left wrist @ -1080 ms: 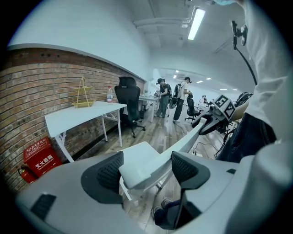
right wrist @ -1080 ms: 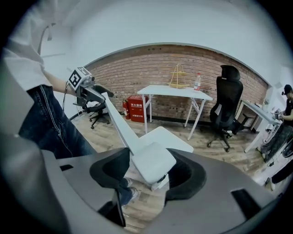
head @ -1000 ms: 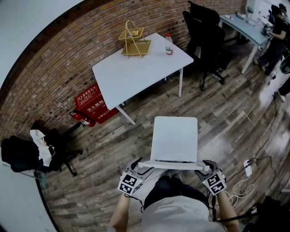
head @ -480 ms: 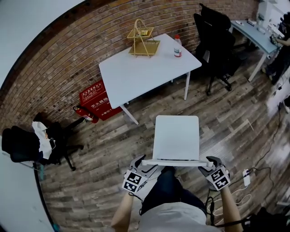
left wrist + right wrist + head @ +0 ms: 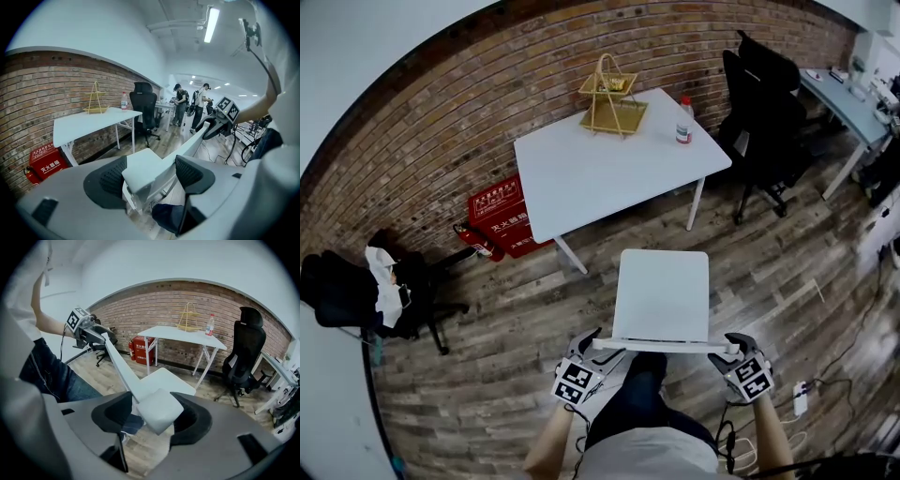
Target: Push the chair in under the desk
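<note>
- The white chair (image 5: 662, 286) stands on the wood floor just short of the tabletop (image 5: 600, 169); its seat is not under it.
- The left gripper (image 5: 589, 347) has its fingers (image 5: 107, 180) clamped on the left end of the chair's backrest.
- The right gripper (image 5: 729, 349) has its fingers (image 5: 112, 414) closed on the backrest's right end.
- The red box (image 5: 499, 208) at the brick wall reads 灭火器箱 in white; an extinguisher (image 5: 475, 241) is beside it.
- A bottle (image 5: 683, 121) and a wire rack (image 5: 614, 98) stand on the tabletop; the bottle's label is too small to read.
</note>
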`<state>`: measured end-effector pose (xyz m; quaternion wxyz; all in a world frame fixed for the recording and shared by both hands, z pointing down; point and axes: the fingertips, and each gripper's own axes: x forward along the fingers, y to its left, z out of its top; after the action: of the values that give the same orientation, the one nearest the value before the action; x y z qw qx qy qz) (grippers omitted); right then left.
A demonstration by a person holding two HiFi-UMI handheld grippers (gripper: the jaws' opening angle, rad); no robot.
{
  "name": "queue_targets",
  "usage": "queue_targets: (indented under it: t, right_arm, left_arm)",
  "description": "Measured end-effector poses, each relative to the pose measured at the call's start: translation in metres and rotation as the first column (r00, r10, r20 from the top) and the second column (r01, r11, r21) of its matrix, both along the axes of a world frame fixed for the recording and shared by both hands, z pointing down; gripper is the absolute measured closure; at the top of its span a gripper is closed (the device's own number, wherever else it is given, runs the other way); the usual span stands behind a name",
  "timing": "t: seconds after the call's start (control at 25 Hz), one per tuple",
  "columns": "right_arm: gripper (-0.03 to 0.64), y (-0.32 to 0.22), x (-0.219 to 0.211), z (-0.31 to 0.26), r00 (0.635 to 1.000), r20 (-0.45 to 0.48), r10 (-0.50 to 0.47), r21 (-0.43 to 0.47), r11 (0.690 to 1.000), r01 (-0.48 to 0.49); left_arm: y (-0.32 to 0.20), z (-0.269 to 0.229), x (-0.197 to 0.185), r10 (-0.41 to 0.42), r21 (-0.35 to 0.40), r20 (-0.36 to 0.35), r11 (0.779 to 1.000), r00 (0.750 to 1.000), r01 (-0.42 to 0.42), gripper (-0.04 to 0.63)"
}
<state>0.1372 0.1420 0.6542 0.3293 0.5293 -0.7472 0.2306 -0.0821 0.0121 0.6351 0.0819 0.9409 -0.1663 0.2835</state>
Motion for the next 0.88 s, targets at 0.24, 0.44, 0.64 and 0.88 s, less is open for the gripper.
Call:
queue_targets:
  t: [0.24,0.44,0.64,0.88]
  right_arm:
    - [0.359,-0.052,0.021,0.002,1.000,0.003,-0.031,-0.006,0.999,0.031]
    - [0.359,-0.101,0.041,0.003,0.998,0.002,-0.056,-0.014,0.998,0.056]
    - [0.359,-0.144,0.057,0.004,0.997,0.005,-0.077,-0.026,0.997,0.077]
    - [0.357,-0.190,0.077,0.004,0.994,0.000,-0.106,-0.037,0.994,0.106]
  left_arm:
    - [-0.045,0.002,0.017,-0.029,-0.002,0.002,1.000,1.000,0.029,0.264]
    - [-0.088,0.002,0.034,-0.053,-0.009,0.009,0.999,0.999,0.053,0.264]
    - [-0.126,0.004,0.047,-0.078,-0.026,0.022,0.997,0.997,0.079,0.264]
    - [-0.164,0.003,0.063,-0.108,-0.022,0.015,0.994,0.994,0.108,0.264]
